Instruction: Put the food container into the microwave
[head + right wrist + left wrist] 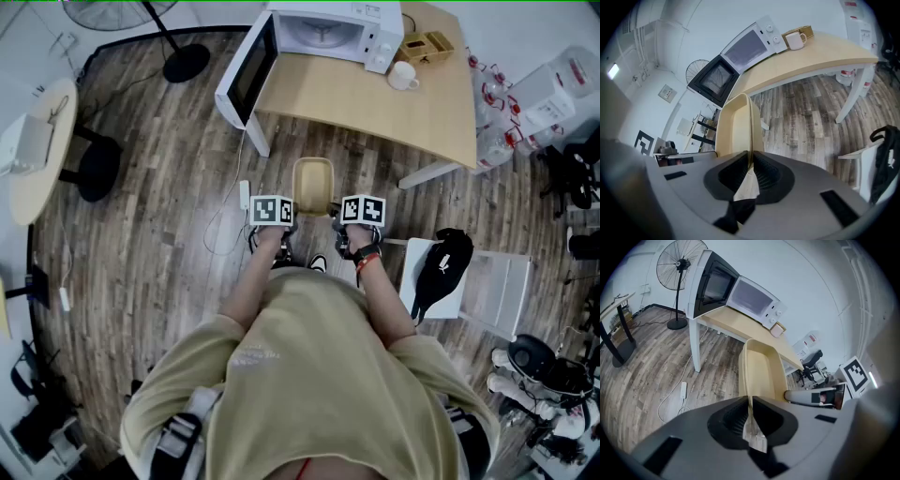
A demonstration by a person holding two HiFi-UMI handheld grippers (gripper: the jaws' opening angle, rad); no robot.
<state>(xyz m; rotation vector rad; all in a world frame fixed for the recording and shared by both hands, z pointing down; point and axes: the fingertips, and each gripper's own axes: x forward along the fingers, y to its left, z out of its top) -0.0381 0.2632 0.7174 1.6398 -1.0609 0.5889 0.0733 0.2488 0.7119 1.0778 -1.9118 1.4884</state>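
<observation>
We hold container (313,186) mid-air; left gripper (750,405) and right gripper (750,161) jaws each pinch thin rim (745,373). Risk: rim slips, container tips, or clips microwave door (246,80).

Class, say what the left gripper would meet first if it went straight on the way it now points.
Probably the wooden floor short of the table; the left gripper tilts down, gripping the food container. Depth is unclear.

shirt (309,375): khaki | straps (183,436): grey | wristband (367,260): red-black | left gripper (750,405), right gripper (749,165): grey, black-white marker cubes (272,210)
</observation>
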